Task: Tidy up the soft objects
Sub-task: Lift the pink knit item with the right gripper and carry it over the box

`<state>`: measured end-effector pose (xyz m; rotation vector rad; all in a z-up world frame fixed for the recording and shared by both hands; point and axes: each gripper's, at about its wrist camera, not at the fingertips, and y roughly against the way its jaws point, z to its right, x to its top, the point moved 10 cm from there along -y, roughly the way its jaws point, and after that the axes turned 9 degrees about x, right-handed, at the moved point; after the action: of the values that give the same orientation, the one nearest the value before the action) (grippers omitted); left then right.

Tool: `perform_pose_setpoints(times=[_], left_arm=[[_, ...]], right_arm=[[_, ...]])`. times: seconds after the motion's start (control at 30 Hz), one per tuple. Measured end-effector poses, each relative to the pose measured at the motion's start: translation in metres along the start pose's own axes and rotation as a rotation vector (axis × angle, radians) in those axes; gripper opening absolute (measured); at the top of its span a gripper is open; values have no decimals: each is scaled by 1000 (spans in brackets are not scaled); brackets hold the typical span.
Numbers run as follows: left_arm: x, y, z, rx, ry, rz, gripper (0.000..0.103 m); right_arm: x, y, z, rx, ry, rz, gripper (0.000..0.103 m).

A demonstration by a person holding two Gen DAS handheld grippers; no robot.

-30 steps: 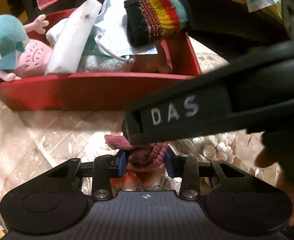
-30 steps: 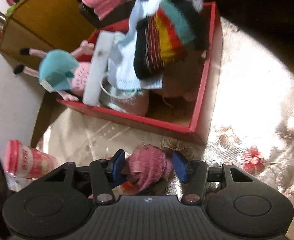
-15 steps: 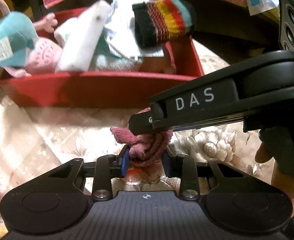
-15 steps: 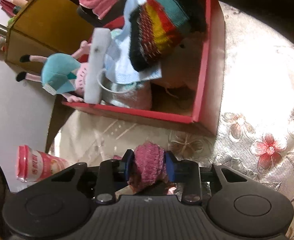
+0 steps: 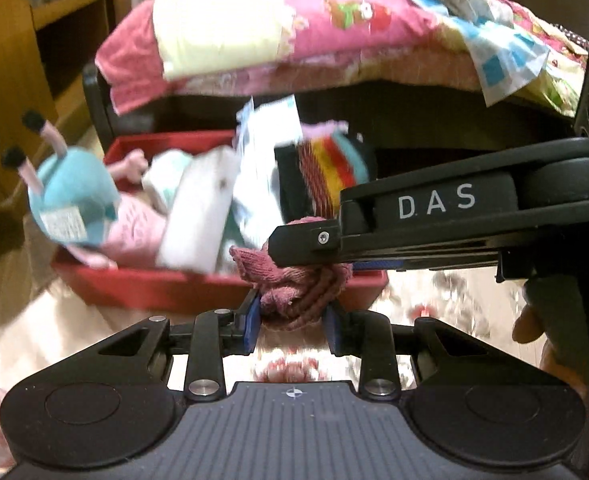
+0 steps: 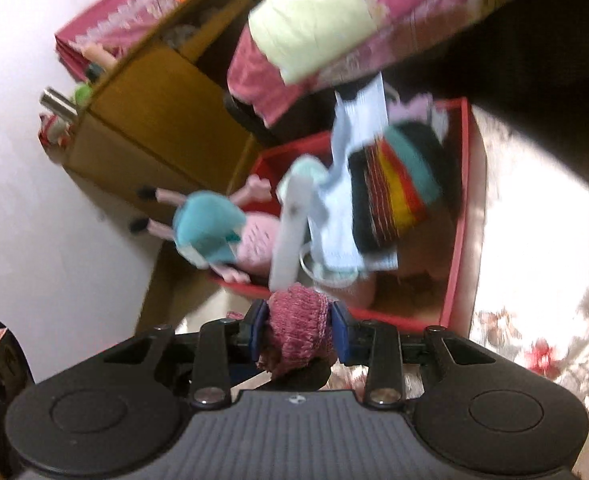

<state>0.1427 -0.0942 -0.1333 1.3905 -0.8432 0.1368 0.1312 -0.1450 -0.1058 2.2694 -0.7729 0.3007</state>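
**Both hand-held grippers clamp one pink knitted piece in front of the red tray**

Nearest the left wrist camera, the left hand-held gripper [image 5: 292, 322] has its blue pads pressed narrowly against the lower part of a pink knitted piece [image 5: 294, 280]. The right hand-held gripper [image 6: 300, 330], coming in from the right side of that view with "DAS" on its arm, bites the upper part of the same bundle. In its own view the jaws are drawn close, squeezing the rounded knit [image 6: 298, 326] between the blue pads. The piece hangs between the two tools, clear of the flowered cloth on the table [image 6: 542, 280]. A few fingers of the person [image 5: 528, 320] show at the right edge of the left view.

Just behind the knit stands the red tray [image 5: 154, 284], its near wall right past the bundle. It is filled with soft things: a teal and pink plush toy [image 5: 74, 196] leaning over the left rim, a white foam block [image 5: 196, 220] propped upright, a pale blue face mask [image 6: 334, 224], and a striped knitted sock [image 6: 398, 188] lying on top.

Farther back, pink patterned bedding [image 5: 294, 36] overhangs the tray, and a wooden cabinet [image 6: 146, 120] stands to the left.
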Motion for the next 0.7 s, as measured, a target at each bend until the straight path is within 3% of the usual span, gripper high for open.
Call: perform_pose_setpoints(times=[0.33, 0.7], left_arm=[[60, 13, -21, 26, 57, 123, 32], [81, -14, -38, 76, 64, 113, 31]], right_arm=[[56, 10, -31, 51, 59, 132, 6], [84, -19, -31, 28, 68, 141, 6]])
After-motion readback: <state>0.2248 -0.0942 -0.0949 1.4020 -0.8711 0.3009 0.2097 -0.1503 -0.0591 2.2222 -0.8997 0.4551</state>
